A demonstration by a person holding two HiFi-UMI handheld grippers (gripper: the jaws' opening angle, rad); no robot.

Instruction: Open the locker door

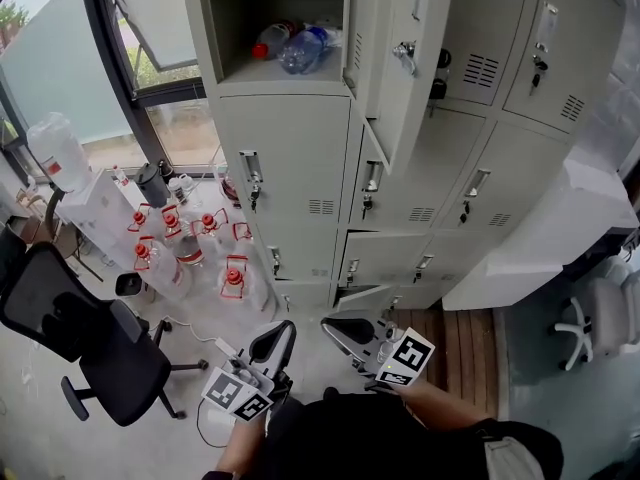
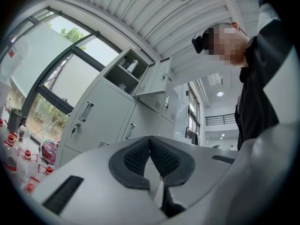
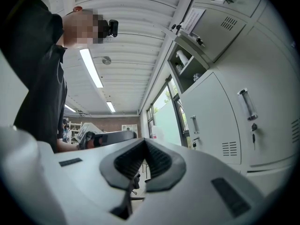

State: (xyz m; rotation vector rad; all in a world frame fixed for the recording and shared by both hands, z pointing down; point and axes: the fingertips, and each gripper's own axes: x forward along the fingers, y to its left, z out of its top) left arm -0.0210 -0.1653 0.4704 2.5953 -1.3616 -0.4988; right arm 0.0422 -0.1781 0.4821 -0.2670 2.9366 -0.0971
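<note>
Locker door [image 1: 385, 98] stands swung out at the top centre of the head view, so the task looks done, at least for that compartment.

Nearest, at the bottom of the frame, the left gripper [image 1: 272, 346] and the right gripper [image 1: 345, 333] are held low against the person's body, well apart from the lockers. Each gripper view shows the ribbed pads pressed together with nothing between them.

Further out, at lower left, a black office chair [image 1: 100, 353] stands on the floor. Beyond it a cluster of red-capped jugs [image 1: 190, 248] sits at the foot of the lockers.

Farther still, left of centre, is a closed door [image 1: 285, 183] with its handle [image 1: 250, 173]. Above it the open compartment [image 1: 230, 28] holds plastic bottles [image 1: 295, 46] lying on their sides.

Several things could go wrong from here:
- If another door is meant, pressed-together jaws cannot take a handle and would only skid off it, so they need to spread first.
- The open door juts toward the person, and a gripper raised carelessly could knock its edge and swing it.
- A jolt to the cabinet might roll the bottles out.
- A step forward could topple the jugs.
</note>
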